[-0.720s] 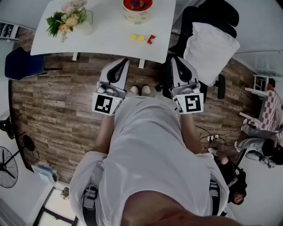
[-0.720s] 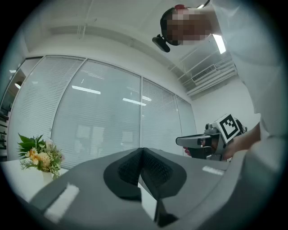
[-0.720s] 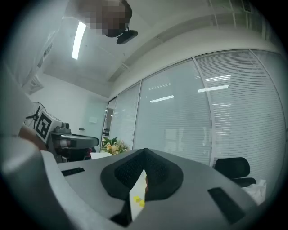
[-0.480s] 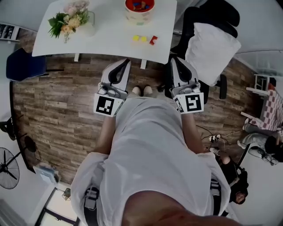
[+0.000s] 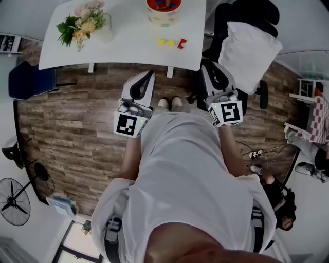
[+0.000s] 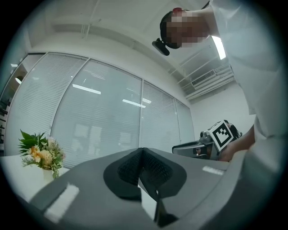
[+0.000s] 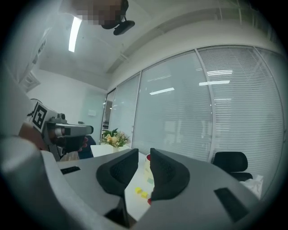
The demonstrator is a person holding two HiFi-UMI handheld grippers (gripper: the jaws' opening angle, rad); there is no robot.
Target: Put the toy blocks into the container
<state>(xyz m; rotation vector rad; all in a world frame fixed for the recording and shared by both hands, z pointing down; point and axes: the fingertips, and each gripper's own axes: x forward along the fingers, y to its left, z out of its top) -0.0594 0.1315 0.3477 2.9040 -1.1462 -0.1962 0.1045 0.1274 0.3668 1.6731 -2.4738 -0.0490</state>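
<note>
On the desk (image 5: 123, 49), the container (image 5: 163, 11) stands at the far side. The toy blocks (image 5: 170, 42) lie in a row before it, slightly right. The flower vase (image 5: 82, 25) stands at the left end. An office chair (image 5: 247, 46) stands right of the desk. The left claw (image 5: 149, 76) and right claw (image 5: 209, 68) sit before the near edge.

A white counter (image 5: 123, 46) stands on a wood-plank floor (image 5: 67, 118). A bouquet (image 5: 79, 25) of pink and yellow flowers with green leaves sits near the counter's left end. A blue chair (image 5: 31, 79) is just beside its left corner. At the right, a black chair (image 5: 247, 13) holds a white pillow (image 5: 249, 49). A black fan (image 5: 14, 202) stands well apart at lower left. Blinds (image 6: 103, 121) cover a glass wall.
</note>
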